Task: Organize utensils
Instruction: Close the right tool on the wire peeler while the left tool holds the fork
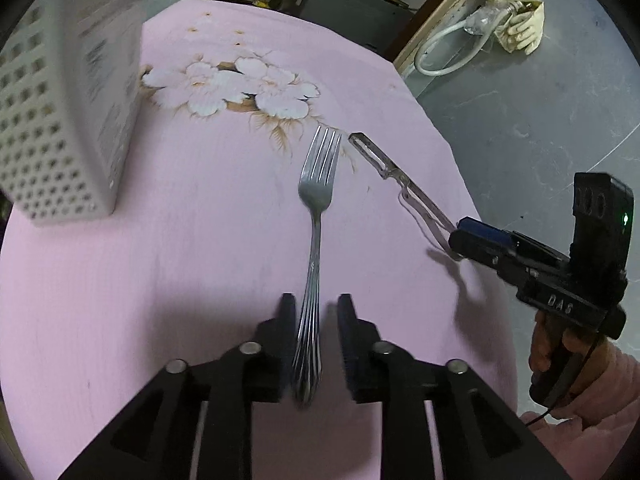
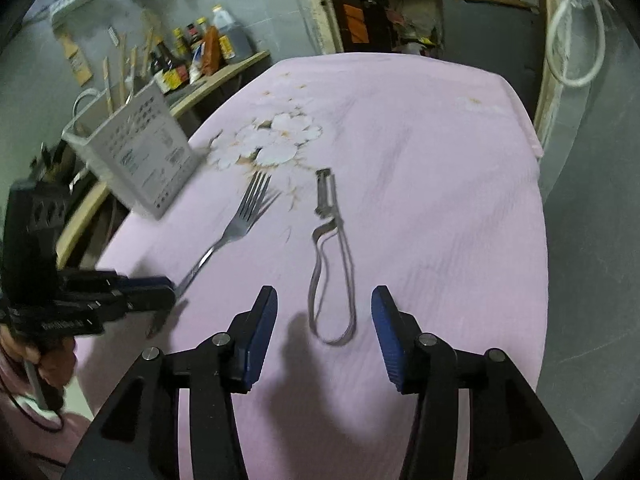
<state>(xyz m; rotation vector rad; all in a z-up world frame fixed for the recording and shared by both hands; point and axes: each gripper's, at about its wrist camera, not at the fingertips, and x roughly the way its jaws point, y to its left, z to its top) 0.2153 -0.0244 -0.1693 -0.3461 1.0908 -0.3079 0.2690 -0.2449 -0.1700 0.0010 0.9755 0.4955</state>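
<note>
Pink cloth with a white flower print covers the table (image 2: 440, 184), and everything for this job lies on it. Biggest of the things is the white perforated utensil holder (image 2: 140, 152), standing at the far left of the cloth with its open top tipped toward the wall shelf; in the left wrist view its holed side fills the left edge. Next in size is the fork (image 1: 316, 216), tines pointing far, handle running back near. The left gripper (image 1: 316, 344) has its two black fingers on either side of that handle: the left finger looks to be against the metal while a sliver of gap shows on the right, so it is nearly shut but not clearly clamped. In the right wrist view the fork's tines cast a shadow beside them, which suggests that end may be slightly off the cloth, though I cannot be sure.

Smallest is the metal peeler (image 2: 332, 264), lying just right of the fork, blade end far, loop handle near. The right gripper (image 2: 324, 320) stands wide open with its blue pads straddling that loop, touching nothing.

The risks, as I judge them: a thin, smooth fork handle pinched near its tip may swing or slip out on the way to the holder. The peeler's wire loop is narrow and could skid or twist away as the pads close on it.
</note>
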